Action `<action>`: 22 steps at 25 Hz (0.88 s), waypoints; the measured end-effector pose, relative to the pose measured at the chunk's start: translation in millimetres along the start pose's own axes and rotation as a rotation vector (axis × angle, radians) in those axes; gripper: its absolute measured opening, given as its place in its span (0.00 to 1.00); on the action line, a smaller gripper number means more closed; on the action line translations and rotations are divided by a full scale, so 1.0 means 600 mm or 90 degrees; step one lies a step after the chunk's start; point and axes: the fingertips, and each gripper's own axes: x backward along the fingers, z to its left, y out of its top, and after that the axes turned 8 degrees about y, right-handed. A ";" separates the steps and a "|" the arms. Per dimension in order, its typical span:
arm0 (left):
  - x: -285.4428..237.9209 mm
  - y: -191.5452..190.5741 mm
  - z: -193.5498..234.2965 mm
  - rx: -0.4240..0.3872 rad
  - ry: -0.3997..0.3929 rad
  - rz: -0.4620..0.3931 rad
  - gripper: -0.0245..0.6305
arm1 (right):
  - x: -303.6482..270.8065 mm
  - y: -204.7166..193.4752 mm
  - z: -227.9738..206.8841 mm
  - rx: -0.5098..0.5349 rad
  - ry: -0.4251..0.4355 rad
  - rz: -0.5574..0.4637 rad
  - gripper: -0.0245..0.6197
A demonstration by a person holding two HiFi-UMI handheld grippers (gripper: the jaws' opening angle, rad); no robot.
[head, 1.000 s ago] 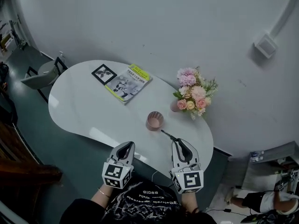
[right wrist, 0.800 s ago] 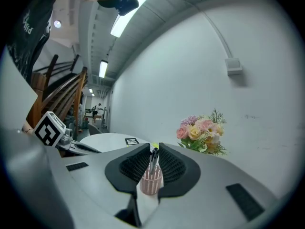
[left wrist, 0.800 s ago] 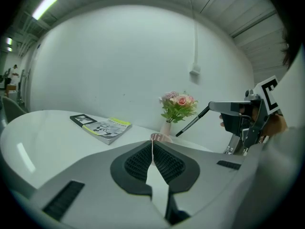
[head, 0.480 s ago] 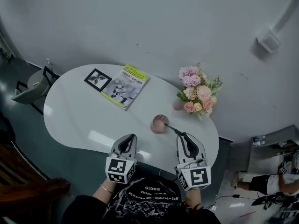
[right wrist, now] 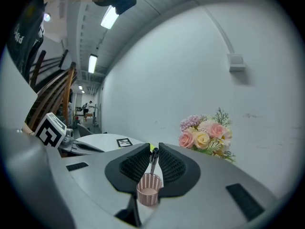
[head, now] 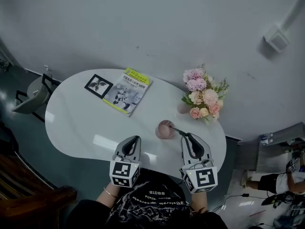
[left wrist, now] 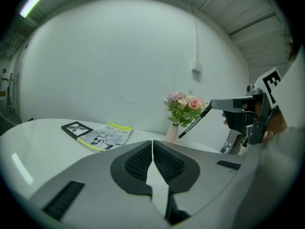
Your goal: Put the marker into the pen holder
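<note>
The pink mesh pen holder (head: 165, 130) stands on the white table (head: 81, 118) near its front right edge. My right gripper (head: 186, 136) is shut on a black marker (head: 177, 130), which points forward and down with its tip over the holder's rim. In the right gripper view the marker (right wrist: 153, 159) sits between the pads, just above the holder (right wrist: 148, 189). My left gripper (head: 133, 140) hovers over the table's front edge, shut and empty (left wrist: 152, 149). From the left gripper view the marker (left wrist: 194, 122) slants down from the right gripper (left wrist: 238, 109).
A vase of pink and yellow flowers (head: 202, 97) stands behind the holder on the right. A yellow-edged magazine (head: 127, 90) and a black photo frame (head: 98, 86) lie at the table's back. A grey chair (head: 29, 95) stands left of the table.
The right gripper has carried the marker forward, so its tip now lies over the pen holder's rim instead of beside it. The left gripper has held its place.
</note>
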 end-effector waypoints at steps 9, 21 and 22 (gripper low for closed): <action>-0.011 0.022 -0.021 -0.009 -0.013 -0.012 0.08 | -0.024 -0.018 -0.021 -0.012 0.016 0.043 0.16; -0.023 -0.002 -0.032 -0.004 -0.008 0.022 0.08 | -0.056 -0.051 -0.028 -0.013 0.044 0.079 0.16; -0.025 -0.005 -0.033 -0.003 -0.007 0.025 0.08 | -0.059 -0.054 -0.027 -0.014 0.048 0.080 0.16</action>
